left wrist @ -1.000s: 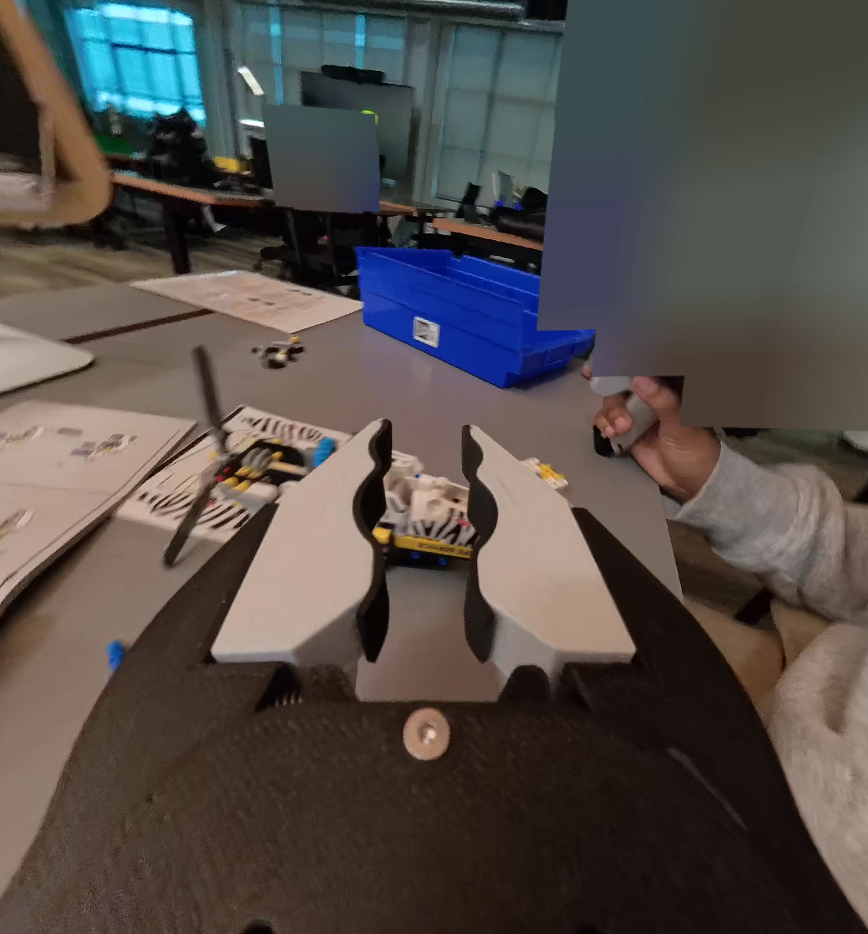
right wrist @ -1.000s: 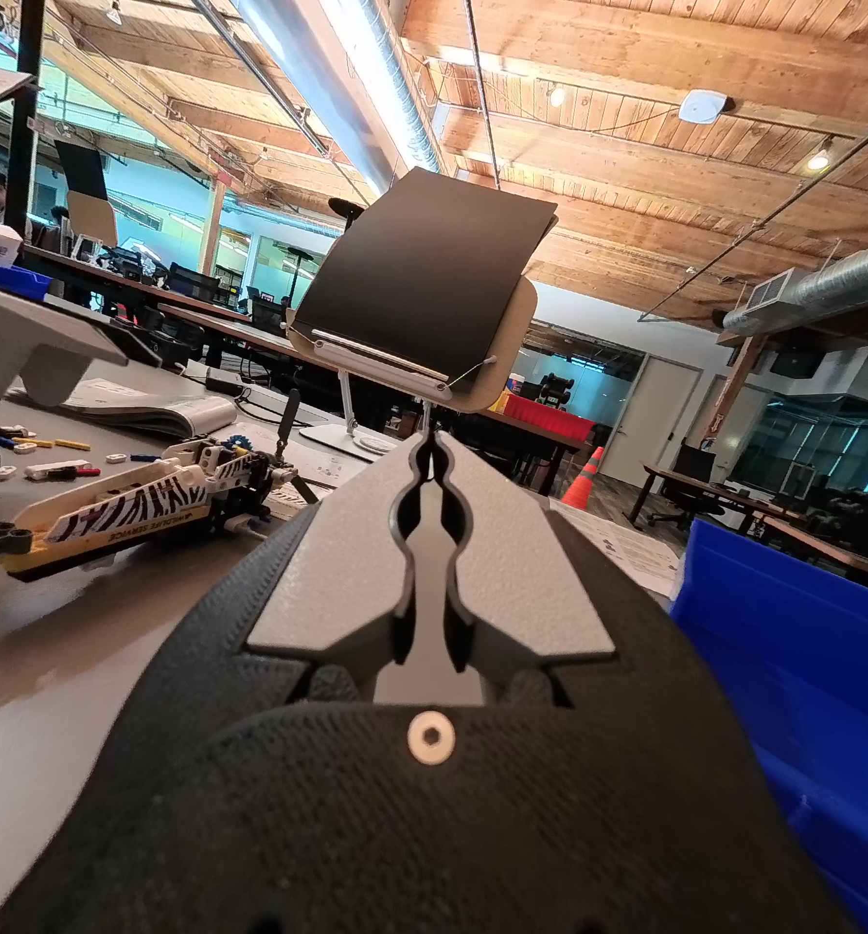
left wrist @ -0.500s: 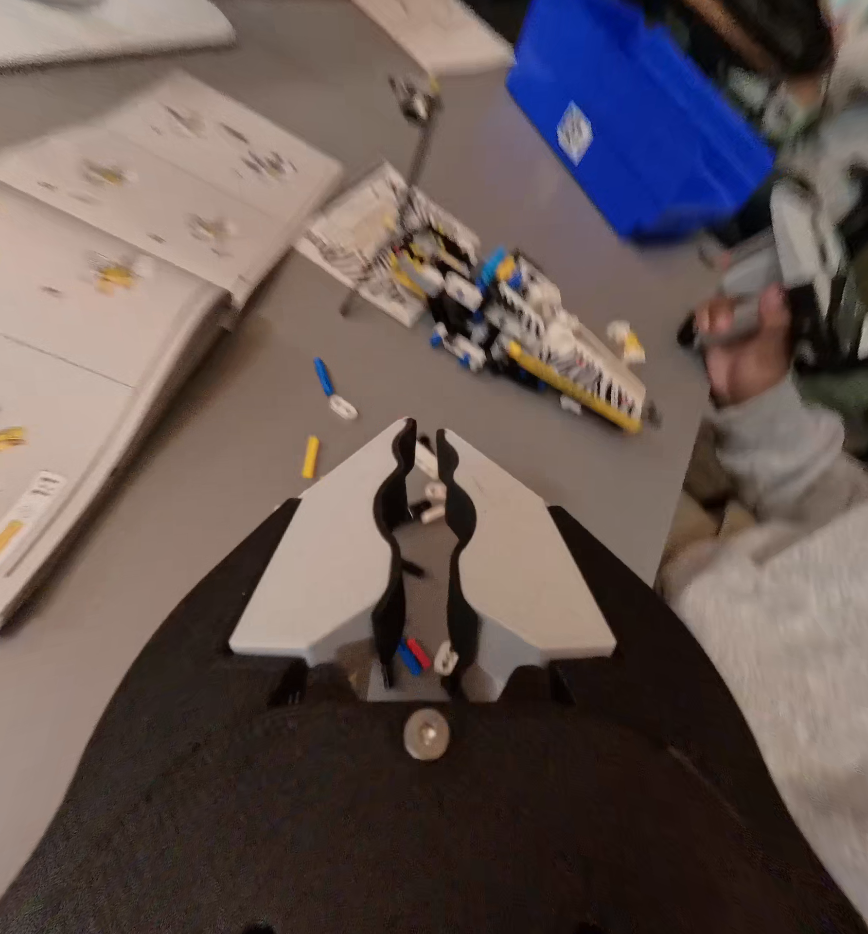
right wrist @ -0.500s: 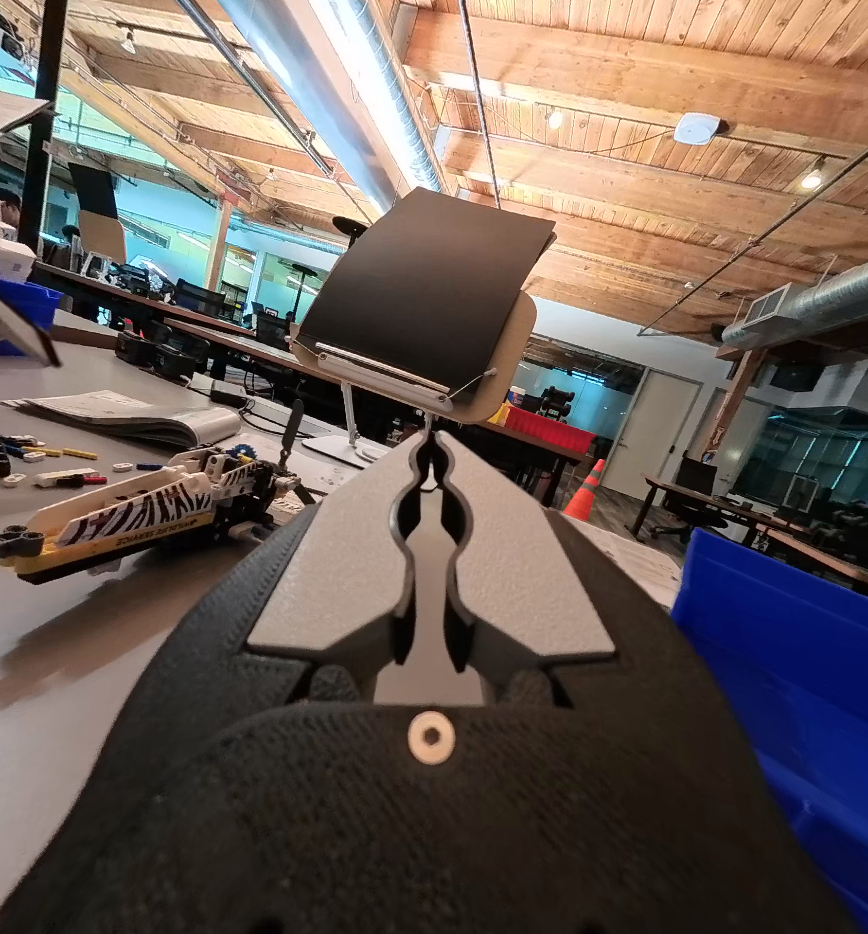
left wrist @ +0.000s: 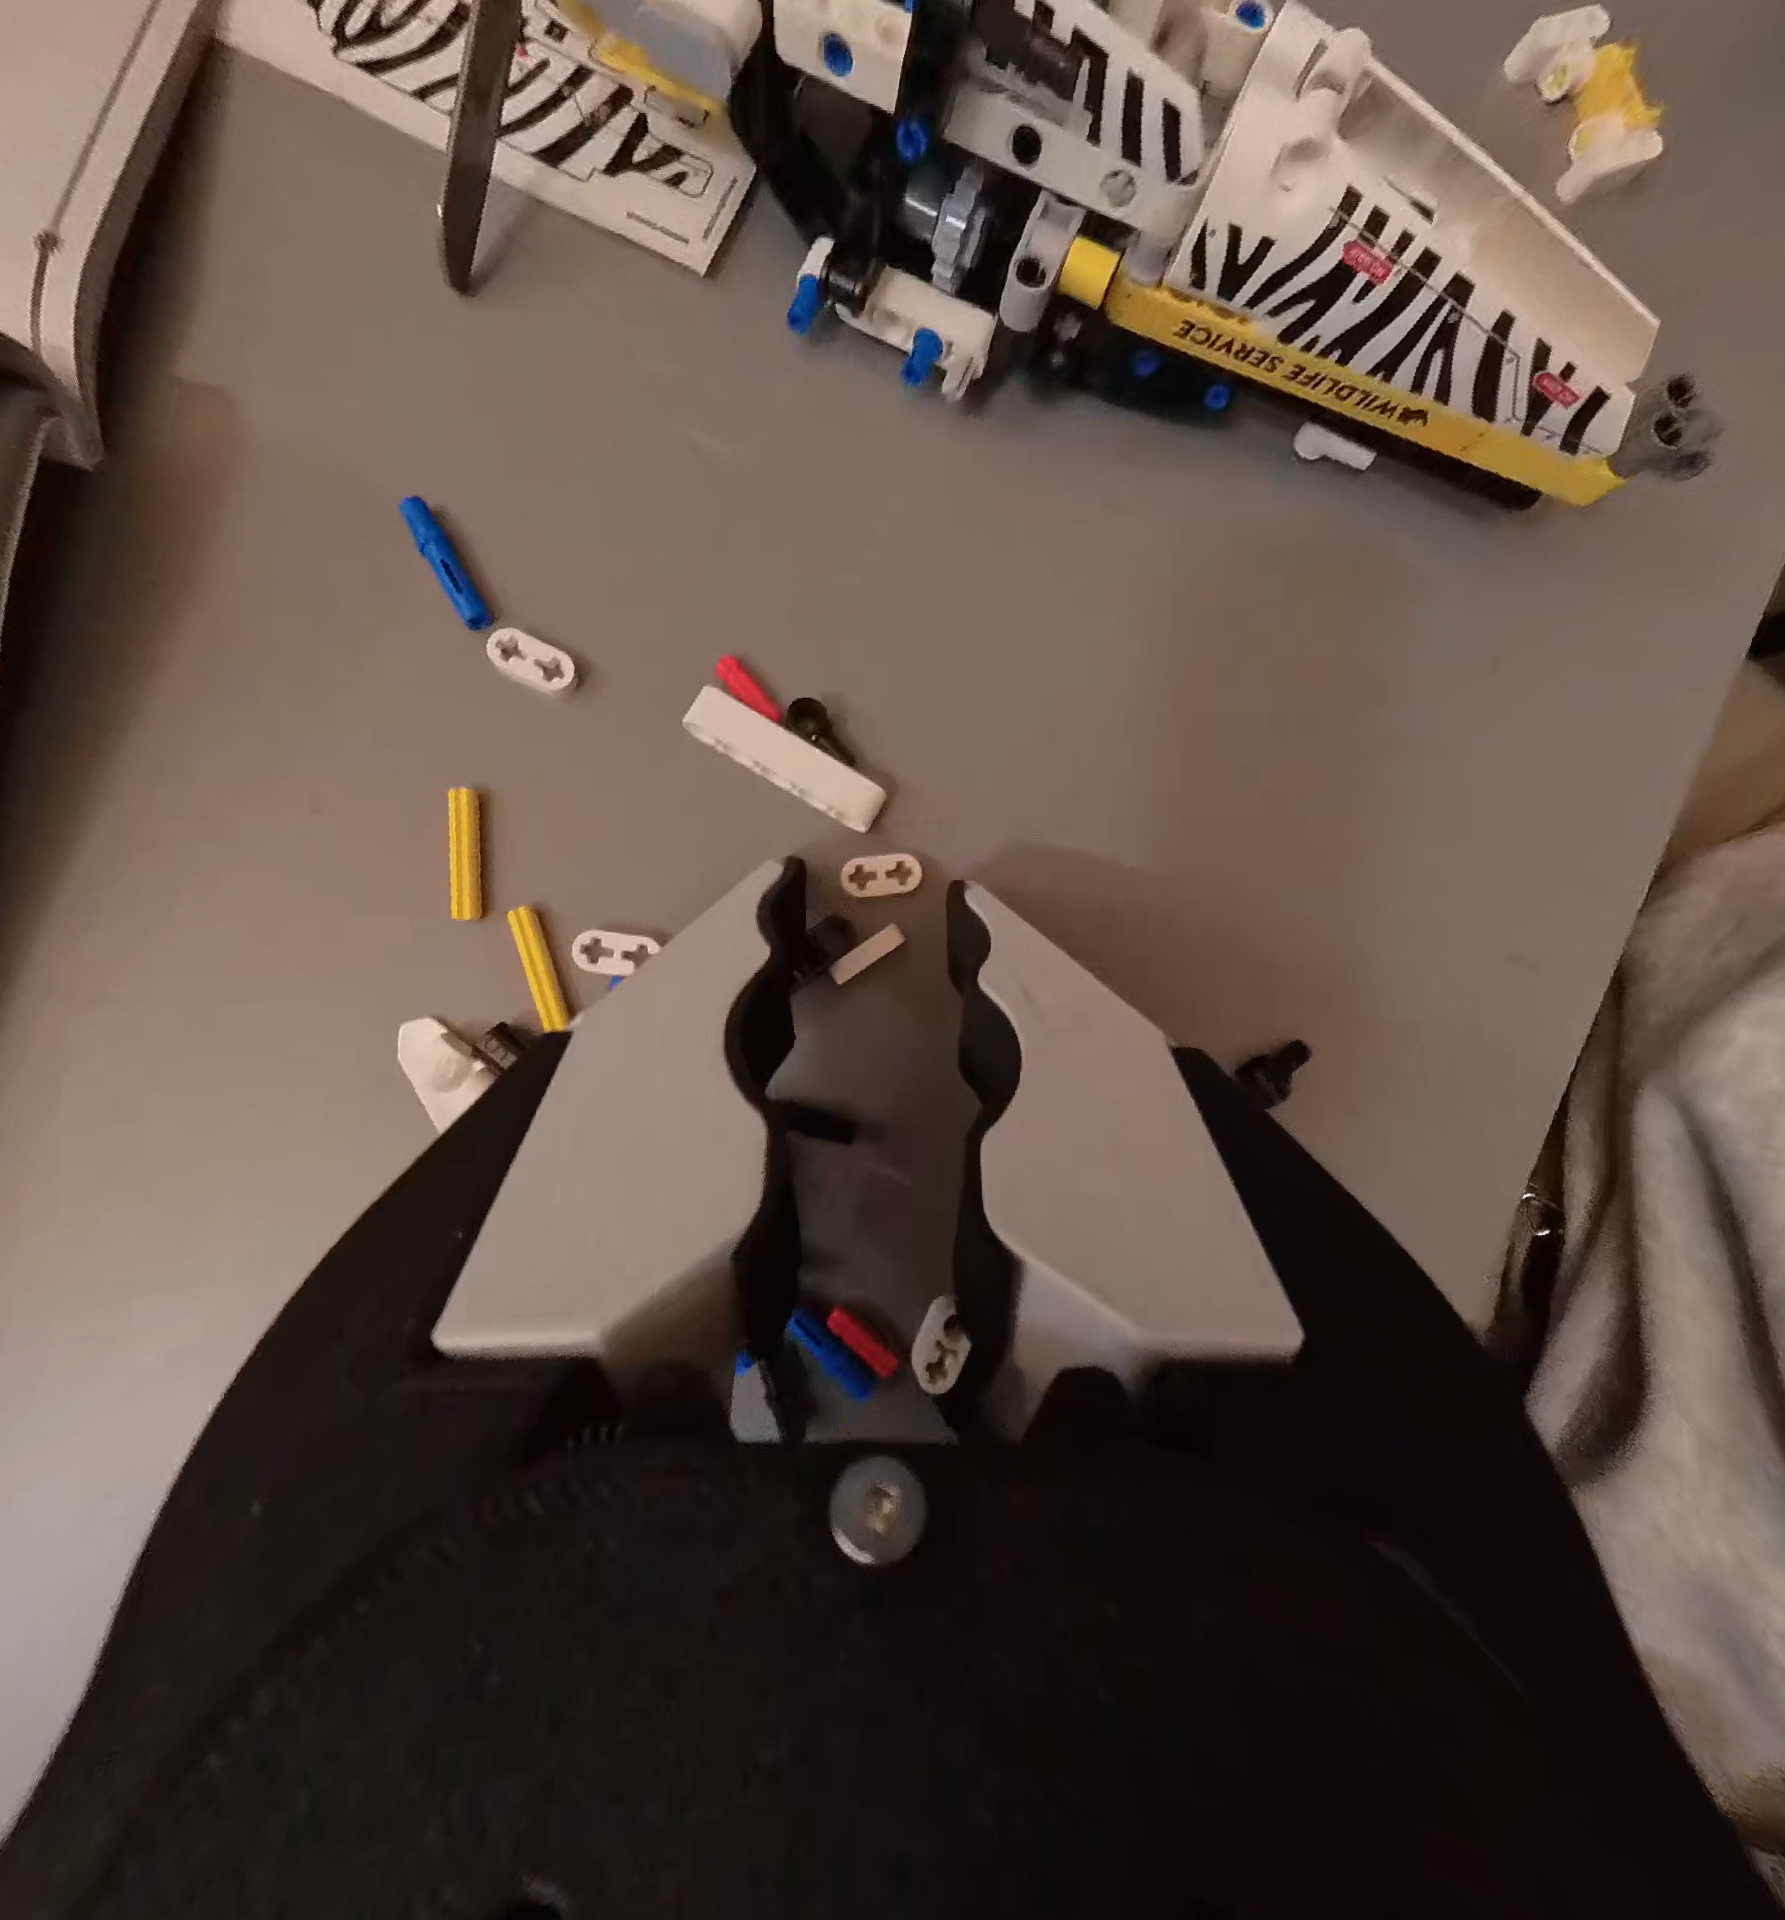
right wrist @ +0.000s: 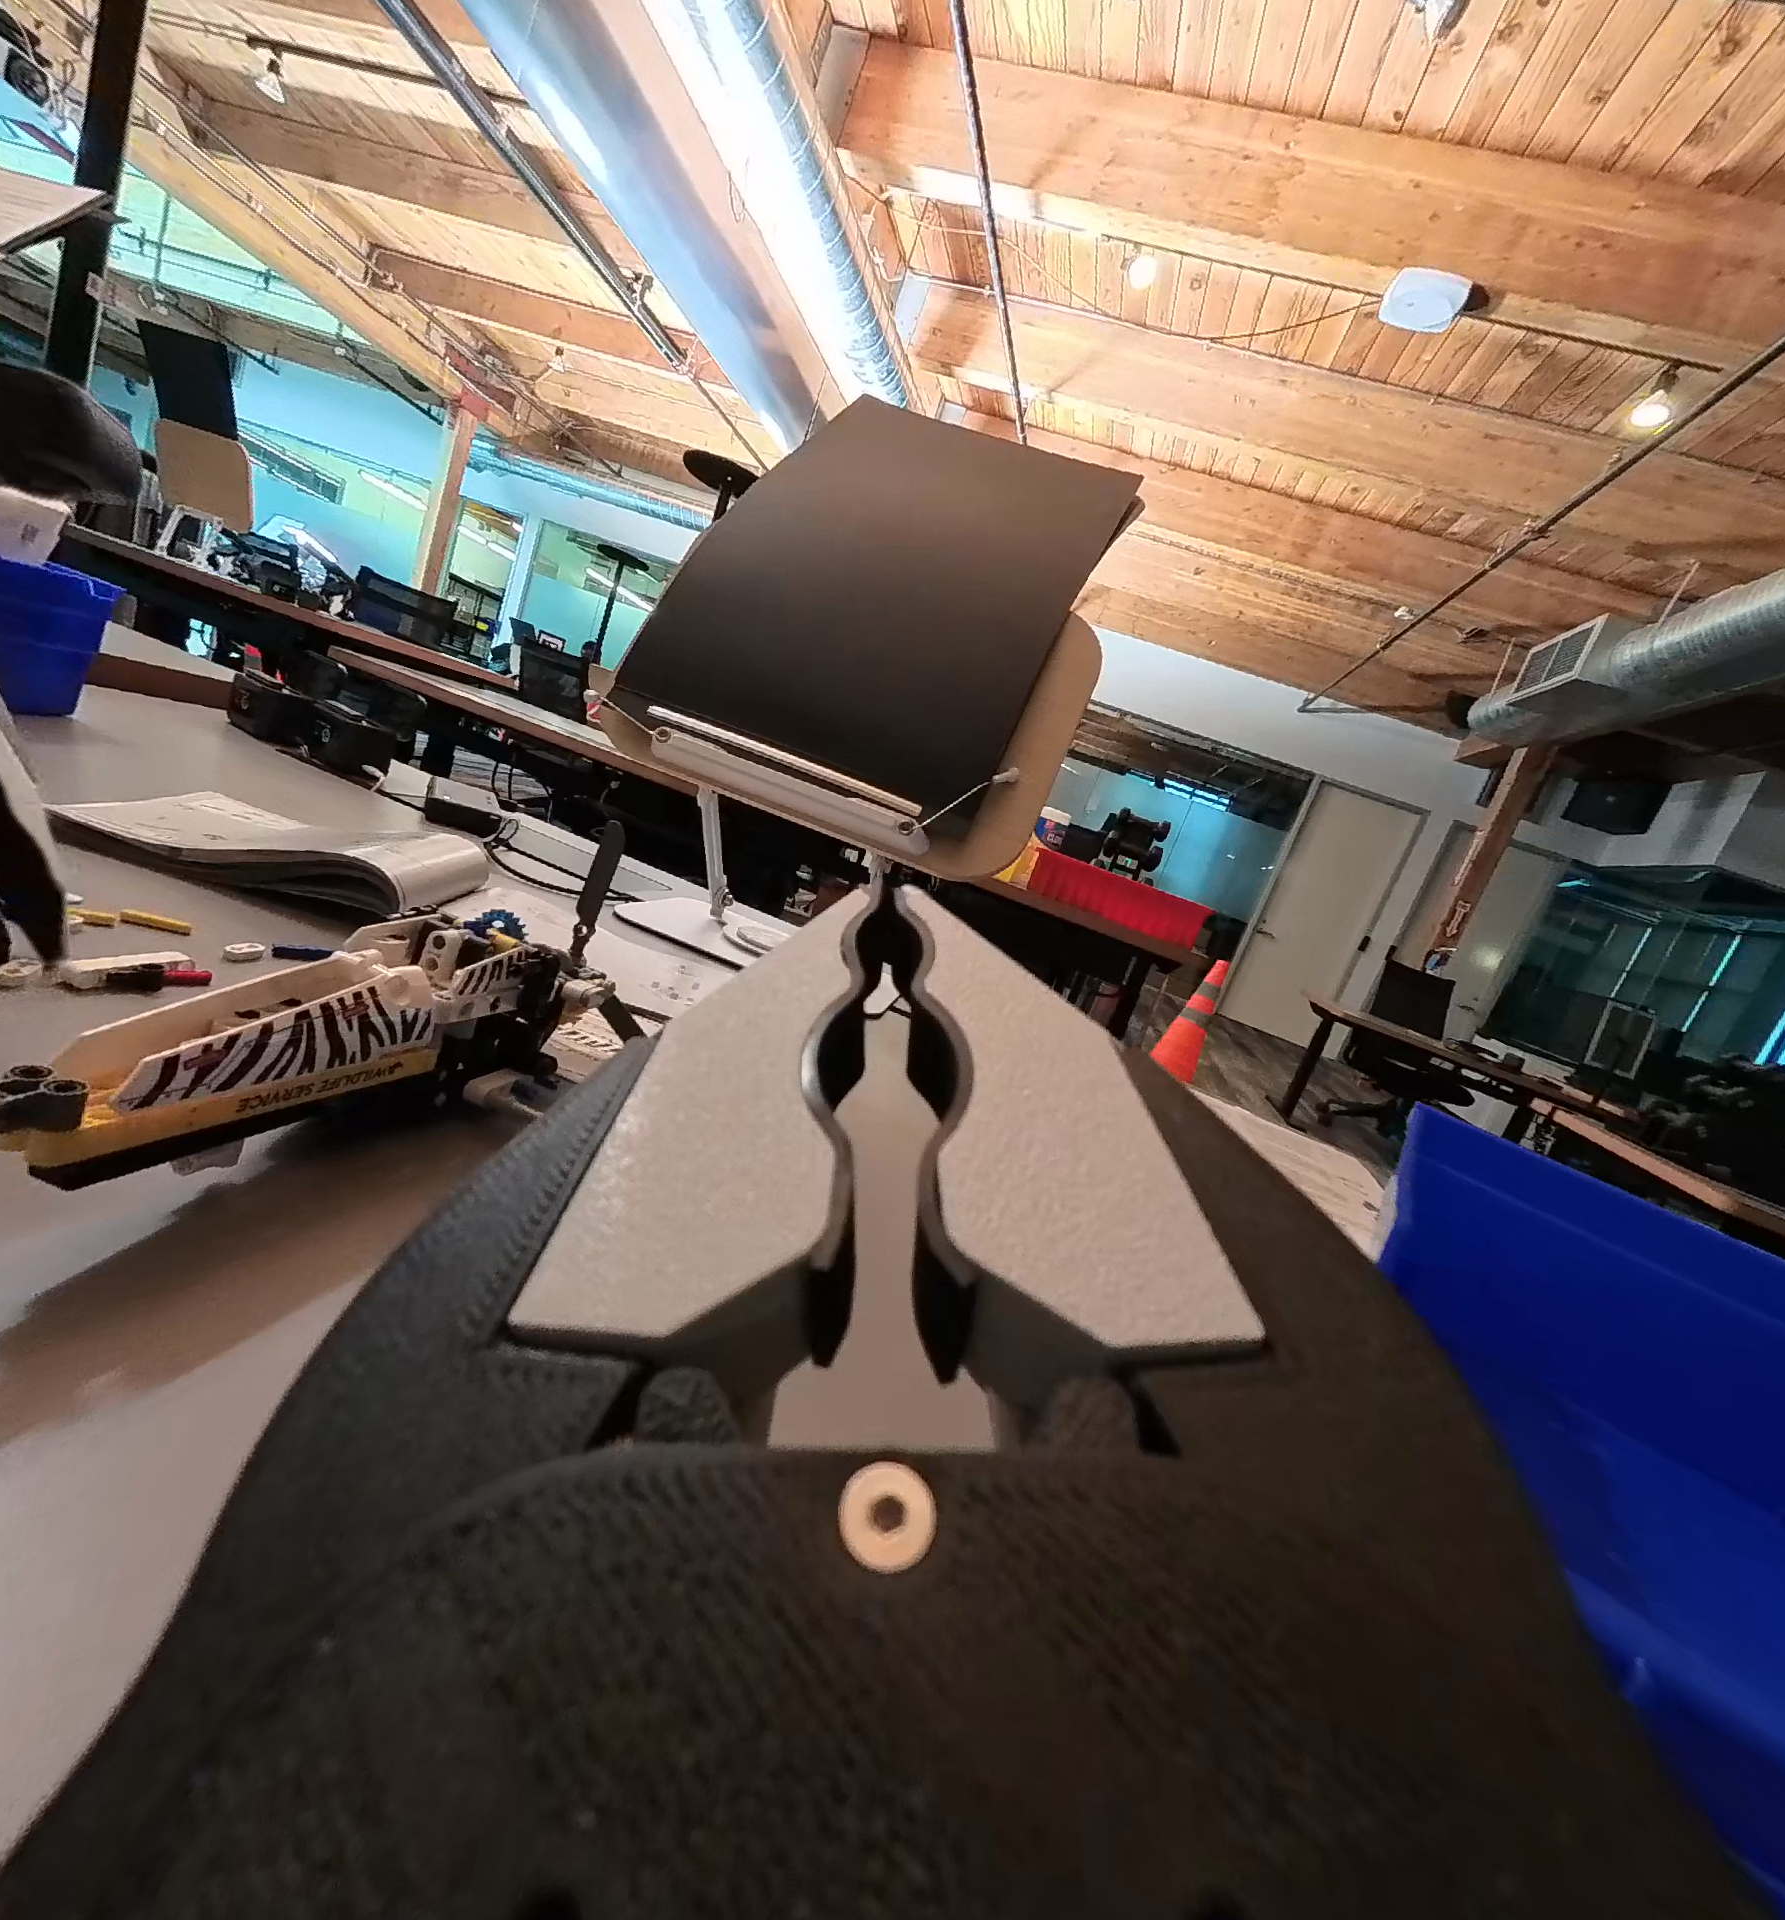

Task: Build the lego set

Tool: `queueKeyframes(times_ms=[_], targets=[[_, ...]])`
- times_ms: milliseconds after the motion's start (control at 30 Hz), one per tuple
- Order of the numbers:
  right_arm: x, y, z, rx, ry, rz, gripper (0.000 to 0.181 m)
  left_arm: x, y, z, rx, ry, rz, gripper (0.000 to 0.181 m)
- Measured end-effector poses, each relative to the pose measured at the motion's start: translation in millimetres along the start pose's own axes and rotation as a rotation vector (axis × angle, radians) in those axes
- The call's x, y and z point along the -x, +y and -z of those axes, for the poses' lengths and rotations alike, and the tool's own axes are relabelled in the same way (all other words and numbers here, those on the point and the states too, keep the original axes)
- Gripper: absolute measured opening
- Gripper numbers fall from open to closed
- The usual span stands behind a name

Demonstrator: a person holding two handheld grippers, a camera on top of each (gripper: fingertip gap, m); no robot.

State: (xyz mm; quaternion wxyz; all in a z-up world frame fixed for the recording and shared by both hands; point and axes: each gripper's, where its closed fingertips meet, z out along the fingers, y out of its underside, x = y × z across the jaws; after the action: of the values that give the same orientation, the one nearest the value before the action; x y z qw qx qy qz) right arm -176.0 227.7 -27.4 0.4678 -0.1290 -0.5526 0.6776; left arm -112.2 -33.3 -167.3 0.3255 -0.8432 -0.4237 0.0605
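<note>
Hovering over the grey table (left wrist: pixel 1075 644), your left gripper (left wrist: pixel 872 883) pointed down at a scatter of loose pieces, its jaws apart with nothing between them but the table and small parts lying below. A white two-hole link (left wrist: pixel 882 874) lay just beyond the fingertips, and a white beam (left wrist: pixel 784 771) sat a little farther out with a red pin (left wrist: pixel 748 687) and a black pin (left wrist: pixel 817 724) touching its far side. To the left you had two yellow axles (left wrist: pixel 464 853), a blue pin (left wrist: pixel 445 561) and another white link (left wrist: pixel 530 659). The lego model (left wrist: pixel 1231 229), white with zebra stripes and a yellow lower edge, lay on its side at the far end of the table, well apart from the gripper, next to an open instruction booklet (left wrist: pixel 26 156).

Your right gripper (right wrist: pixel 886 914) rested low near the table, jaws almost together and holding nothing. The model (right wrist: pixel 275 1049) lay ahead to its left, a blue bin (right wrist: pixel 1615 1382) close on its right, and a book stand (right wrist: pixel 867 665) straight ahead.
</note>
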Motion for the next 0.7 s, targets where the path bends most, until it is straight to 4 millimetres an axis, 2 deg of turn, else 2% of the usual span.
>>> queueKeyframes(times_ms=[67, 100, 300, 400, 500, 600, 700], targets=[[0, 0, 0, -0.001, -0.001, 0.001, 0.000, -1, 0, -1, 0.006, 0.006, 0.000, 0.021], [0, 0, 0, -0.001, -0.001, 0.001, 0.000, -2, 0, -2, 0.010, 0.010, -0.005, 0.013], [0, -1, 1, -0.003, 0.000, -0.001, 0.000, -13, -1, -3, 0.015, 0.059, -0.062, 0.013], [0, -1, 1, -0.003, -0.001, 0.001, 0.000, -16, -8, 4, -0.023, 0.059, -0.078, 0.013], [-1, -2, 2, -0.010, 0.007, 0.006, 0.000, -22, -24, 15, -0.104, 0.063, -0.105, 0.013], [1, -11, 3, -0.005, 0.007, -0.036, 0.000, -35, -52, 30, -0.258, 0.073, -0.144, 0.013], [28, -40, -5, 0.005, -0.130, -0.128, 0.000, -58, -86, 45, -0.456, 0.148, -0.141, 0.013]])
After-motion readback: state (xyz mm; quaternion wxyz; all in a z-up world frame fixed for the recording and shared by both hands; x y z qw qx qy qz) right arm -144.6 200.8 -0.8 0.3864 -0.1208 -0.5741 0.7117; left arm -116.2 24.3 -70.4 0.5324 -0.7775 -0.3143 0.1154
